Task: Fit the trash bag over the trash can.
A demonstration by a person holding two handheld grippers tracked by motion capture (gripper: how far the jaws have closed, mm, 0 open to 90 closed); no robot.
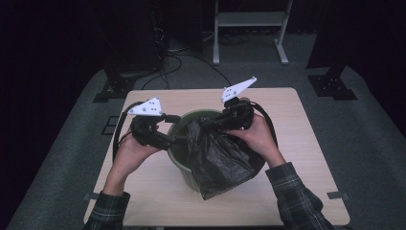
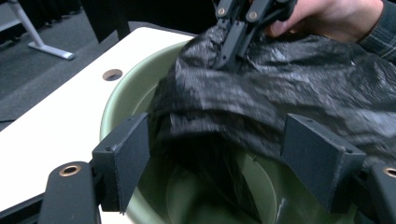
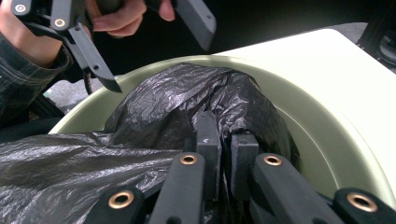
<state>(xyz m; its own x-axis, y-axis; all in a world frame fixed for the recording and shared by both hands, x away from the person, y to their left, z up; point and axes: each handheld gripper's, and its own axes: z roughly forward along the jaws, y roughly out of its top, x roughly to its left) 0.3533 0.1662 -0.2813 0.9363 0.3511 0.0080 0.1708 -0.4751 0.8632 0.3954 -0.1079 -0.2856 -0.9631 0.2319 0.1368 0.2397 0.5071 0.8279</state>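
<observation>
We can read no writing on anything here. The black bin bag (image 1: pixel 221 158), crinkled and glossy, drapes over the pale green bin (image 1: pixel 178 153) on the table (image 1: pixel 287 158). Our right gripper (image 3: pixel 225 140) pinches a fold of it; our left gripper (image 2: pixel 215 149) stands spread wide beside it, holding nothing.

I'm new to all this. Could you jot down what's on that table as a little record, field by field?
Work in hand: lining a green bin with a black plastic bag
Bin: upright on the light wooden table
Bag: partly inside the bin, the rest draped over its near rim
Right gripper: jaws shut on a fold of the bag over the bin's mouth
Left gripper: jaws open, bag between them, pads not pressing on it
Table detail: a small round hole beside the bin
</observation>
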